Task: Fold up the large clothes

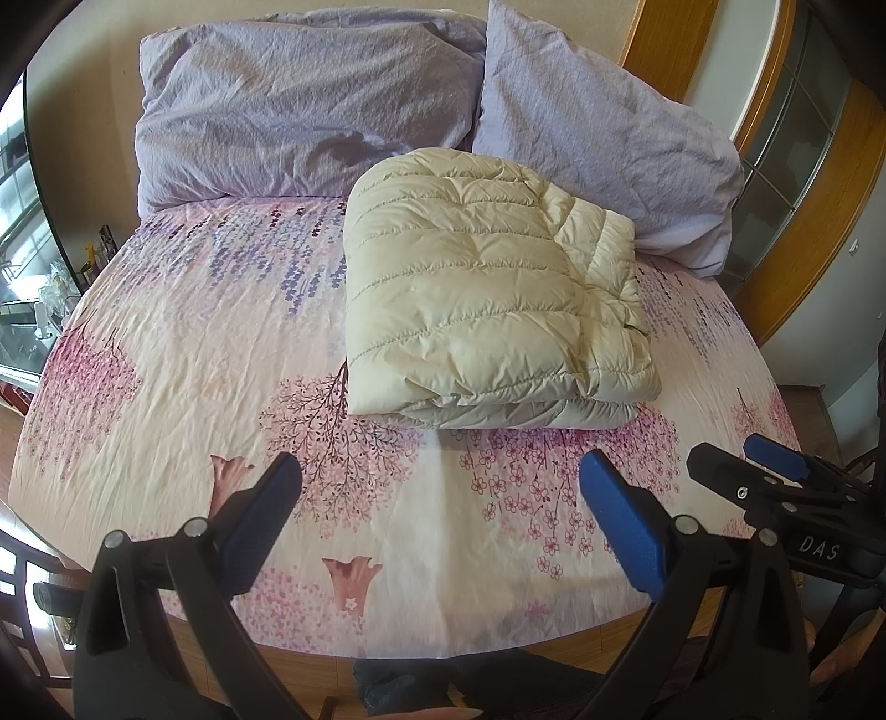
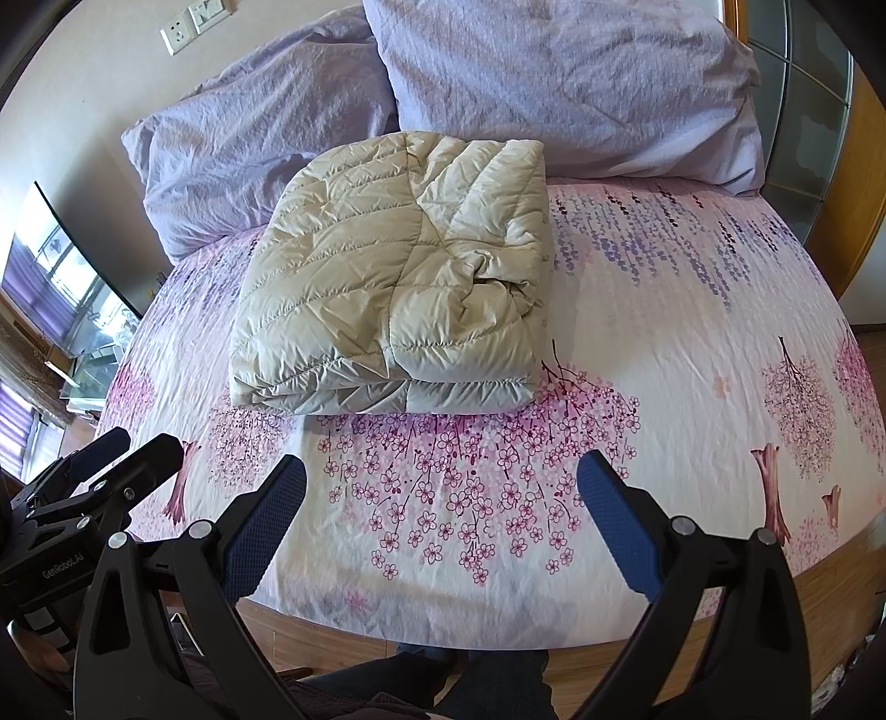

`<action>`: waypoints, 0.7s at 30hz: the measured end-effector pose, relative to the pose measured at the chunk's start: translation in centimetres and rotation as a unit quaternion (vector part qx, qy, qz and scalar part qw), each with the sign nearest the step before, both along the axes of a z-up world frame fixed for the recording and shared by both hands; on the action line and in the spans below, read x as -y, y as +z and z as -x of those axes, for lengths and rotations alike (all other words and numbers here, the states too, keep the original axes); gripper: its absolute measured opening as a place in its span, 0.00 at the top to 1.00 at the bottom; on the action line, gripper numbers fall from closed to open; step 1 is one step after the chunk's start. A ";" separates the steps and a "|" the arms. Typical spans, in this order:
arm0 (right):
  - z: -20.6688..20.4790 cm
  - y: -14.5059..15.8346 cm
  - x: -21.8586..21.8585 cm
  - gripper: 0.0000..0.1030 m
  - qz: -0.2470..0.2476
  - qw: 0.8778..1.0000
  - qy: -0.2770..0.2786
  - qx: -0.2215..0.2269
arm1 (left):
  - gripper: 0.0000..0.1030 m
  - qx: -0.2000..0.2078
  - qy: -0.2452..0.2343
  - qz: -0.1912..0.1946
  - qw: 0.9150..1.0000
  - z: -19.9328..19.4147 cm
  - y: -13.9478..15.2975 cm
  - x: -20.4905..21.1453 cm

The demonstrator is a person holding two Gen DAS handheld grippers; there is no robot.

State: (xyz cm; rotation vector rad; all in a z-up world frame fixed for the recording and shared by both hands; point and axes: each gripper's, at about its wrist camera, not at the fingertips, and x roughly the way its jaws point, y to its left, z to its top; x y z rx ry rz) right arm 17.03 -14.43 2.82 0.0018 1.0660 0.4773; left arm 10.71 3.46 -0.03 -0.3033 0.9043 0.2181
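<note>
Two handheld grippers hover side by side over the near edge of a bed, each with black arms ending in blue padded fingers (image 1: 623, 531). The left gripper (image 1: 440, 487) has its fingers spread wide and released, holding nothing, with only the bed sheet showing between them. The right gripper (image 2: 441, 487) is likewise spread wide and empty; in the left wrist view it (image 1: 736, 457) shows at about 3 o'clock, and in the right wrist view the left gripper (image 2: 130, 443) shows at about 9 o'clock. Beyond the fingers lies the bed sheet (image 2: 664, 343), white with pink blossom trees near the edge and hanging purple flowers farther back, slightly wrinkled. The task's item, a cream quilted down jacket (image 1: 476, 293), is folded into a thick, roughly square bundle and rests on the sheet well apart from both grippers; it (image 2: 387, 277) lies toward 12 o'clock from the right fingers and toward 1 o'clock from the left fingers. Its folded layers show along the near edge. Behind it at the head of the bed lean two crumpled lavender pillows (image 1: 299, 105), and the jacket's far edge touches or overlaps them. A wooden bed frame (image 2: 343, 637) runs under the near edge of the sheet. At 6 o'clock, below the frame, the person's legs in dark trousers (image 2: 487, 681) are partly visible. Wall sockets (image 2: 194, 22) sit at 11 o'clock in the right wrist view.
</note>
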 end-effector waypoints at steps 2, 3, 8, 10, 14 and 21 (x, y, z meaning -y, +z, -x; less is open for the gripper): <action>-0.1 0.0 0.0 0.03 0.000 1.000 0.000 0.001 | 0.03 0.000 0.000 0.000 1.000 0.0 0.1 0.0; -0.1 0.0 0.0 0.03 0.000 1.000 0.000 0.001 | 0.03 0.000 0.000 0.000 1.000 -0.1 0.1 0.0; -0.1 0.0 0.0 0.03 0.000 1.000 0.000 0.000 | 0.03 0.000 -0.001 0.000 1.000 0.0 0.0 0.0; -0.2 0.1 0.0 0.03 0.000 1.000 -0.001 0.000 | 0.03 0.000 -0.001 0.000 1.000 -0.2 0.1 0.0; -0.4 0.1 0.1 0.03 -0.001 1.000 -0.001 0.001 | 0.03 0.000 -0.002 0.000 1.000 -0.4 0.3 -0.1; -0.5 0.1 0.2 0.03 -0.001 1.000 -0.001 0.002 | 0.03 0.000 -0.004 -0.001 1.000 -0.9 0.3 -0.1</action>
